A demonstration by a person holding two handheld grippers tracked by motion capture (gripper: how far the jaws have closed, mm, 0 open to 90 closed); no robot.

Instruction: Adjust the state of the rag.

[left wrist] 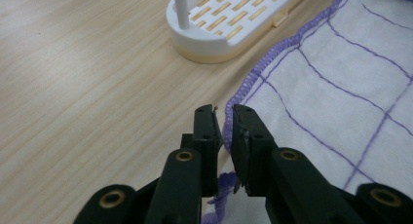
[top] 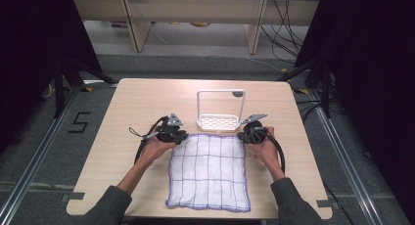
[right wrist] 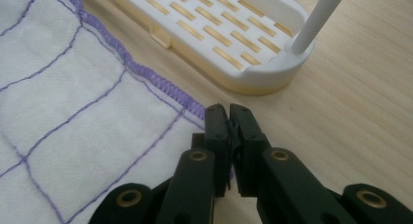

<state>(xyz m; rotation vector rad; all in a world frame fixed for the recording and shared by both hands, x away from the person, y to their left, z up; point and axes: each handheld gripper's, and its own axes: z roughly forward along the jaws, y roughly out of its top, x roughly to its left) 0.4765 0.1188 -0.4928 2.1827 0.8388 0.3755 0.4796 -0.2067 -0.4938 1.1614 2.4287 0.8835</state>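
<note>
A white cloth [top: 209, 168] with a purple grid and purple hem lies flat on the wooden table [top: 137, 102]. My left gripper [top: 182, 136] sits at the cloth's far left corner, the right gripper [top: 243, 135] at its far right corner. In the left gripper view the jaws [left wrist: 224, 112] stand narrow with the hem of the cloth [left wrist: 341, 87] pinched between them, and a bunched bit of hem pokes out below. In the right gripper view the jaws [right wrist: 229, 109] are pressed together on the corner of the cloth [right wrist: 63, 112].
A white slotted rack [top: 220, 121] with a tall hoop handle stands just beyond the cloth's far edge, between the two grippers; its base [left wrist: 234, 19] [right wrist: 219, 34] lies close ahead of both jaws. Bare tabletop lies to the left, to the right and beyond the rack.
</note>
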